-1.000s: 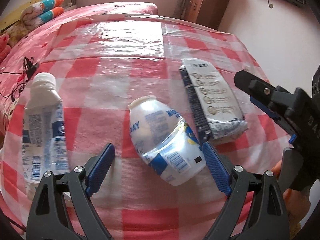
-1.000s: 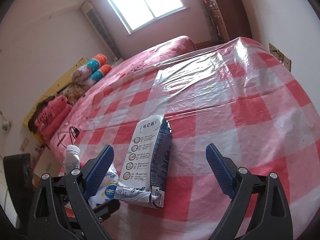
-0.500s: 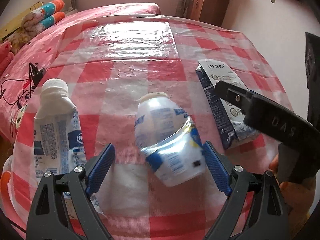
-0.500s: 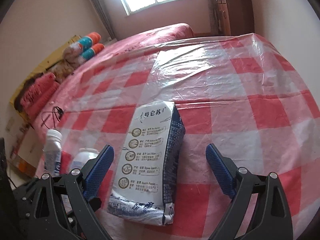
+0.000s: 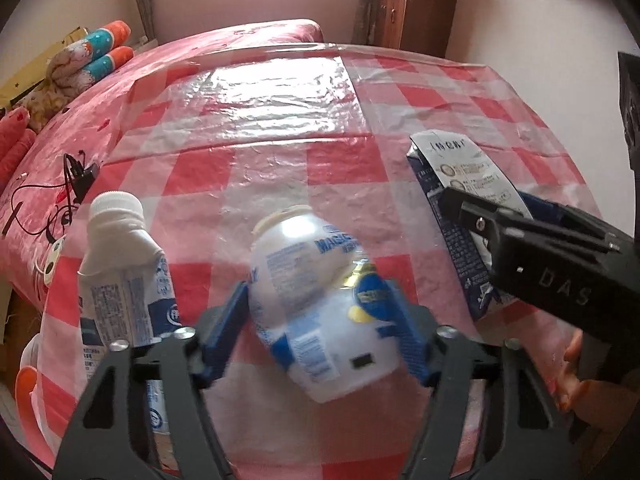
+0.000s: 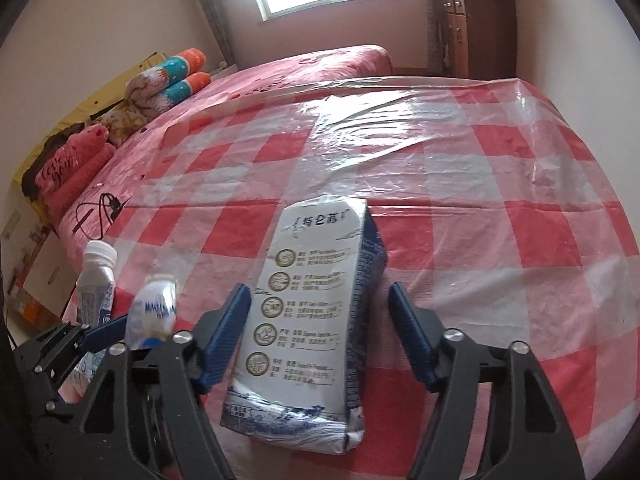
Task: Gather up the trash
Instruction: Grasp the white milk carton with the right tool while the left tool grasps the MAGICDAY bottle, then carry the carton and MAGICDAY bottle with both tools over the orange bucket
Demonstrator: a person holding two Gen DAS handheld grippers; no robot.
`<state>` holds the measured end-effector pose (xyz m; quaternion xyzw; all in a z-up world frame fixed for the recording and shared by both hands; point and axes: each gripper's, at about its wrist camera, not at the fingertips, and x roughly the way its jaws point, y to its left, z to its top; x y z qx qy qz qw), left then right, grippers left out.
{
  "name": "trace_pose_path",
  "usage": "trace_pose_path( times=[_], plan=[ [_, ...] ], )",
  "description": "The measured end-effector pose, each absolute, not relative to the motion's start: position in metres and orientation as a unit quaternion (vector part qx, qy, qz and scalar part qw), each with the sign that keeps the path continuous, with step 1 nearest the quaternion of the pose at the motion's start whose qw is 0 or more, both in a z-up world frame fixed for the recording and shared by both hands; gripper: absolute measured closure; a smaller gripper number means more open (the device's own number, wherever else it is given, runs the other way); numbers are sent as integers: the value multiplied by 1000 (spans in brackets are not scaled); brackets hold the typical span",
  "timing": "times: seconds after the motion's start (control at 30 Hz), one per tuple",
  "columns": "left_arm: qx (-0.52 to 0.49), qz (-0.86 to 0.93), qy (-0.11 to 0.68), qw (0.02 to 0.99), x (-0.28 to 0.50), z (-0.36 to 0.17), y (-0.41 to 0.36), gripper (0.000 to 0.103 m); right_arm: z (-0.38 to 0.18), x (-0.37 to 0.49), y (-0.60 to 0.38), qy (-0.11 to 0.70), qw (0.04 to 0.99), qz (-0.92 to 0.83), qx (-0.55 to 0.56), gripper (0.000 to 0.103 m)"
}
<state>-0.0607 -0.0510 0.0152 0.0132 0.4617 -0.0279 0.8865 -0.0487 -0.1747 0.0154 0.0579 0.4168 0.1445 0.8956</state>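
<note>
A crushed white bottle (image 5: pixel 320 320) with a blue label sits between the pads of my left gripper (image 5: pixel 318 300). The jaws are closing, and both pads touch the bottle's sides. The same bottle (image 6: pixel 154 312) shows tilted at the lower left of the right wrist view. A blue-and-white milk carton (image 6: pixel 312 300) lies flat between the fingers of my right gripper (image 6: pixel 318 292). Those jaws are closing too; the left pad is close to the carton and a gap remains on the right. The carton (image 5: pixel 460 184) is partly hidden behind the right gripper's black body in the left wrist view.
A second white bottle (image 5: pixel 120 280) stands to the left near the table's edge. The table wears a red-checked cloth (image 6: pixel 500 240) under clear plastic. Beyond it are a pink bed (image 6: pixel 320 64), rolled blankets (image 6: pixel 176 76), a black cable (image 5: pixel 76 176) and a wooden cabinet (image 5: pixel 412 4).
Both pairs of jaws have narrowed. The left pads have come in onto the crushed bottle, which has shifted. The right gripper has swung over so that the carton lies centred between its fingers.
</note>
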Motion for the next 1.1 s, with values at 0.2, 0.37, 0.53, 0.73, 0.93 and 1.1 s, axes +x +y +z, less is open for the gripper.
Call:
trace_pose_path(
  times=[0.2, 0.37, 0.53, 0.73, 0.93, 1.1],
  plan=[
    [-2, -44, 452, 891, -65, 16, -45, 36, 16, -51, -175, 416, 895, 151, 61, 42],
    [-18, -58, 451, 891, -71, 17, -38, 36, 17, -53, -177, 412, 896, 153, 67, 44],
    [-29, -72, 440, 895, -80, 24, -32, 36, 18, -55, -182, 407, 896, 160, 84, 45],
    [-41, -90, 424, 900, -92, 36, -23, 35, 20, -61, -192, 401, 889, 180, 130, 45],
    [-44, -91, 410, 907, -102, 47, -12, 35, 29, -68, -194, 389, 888, 189, 155, 45],
    [-34, -72, 394, 916, -113, 56, 3, 35, 35, -76, -185, 385, 886, 202, 163, 45]
  ],
)
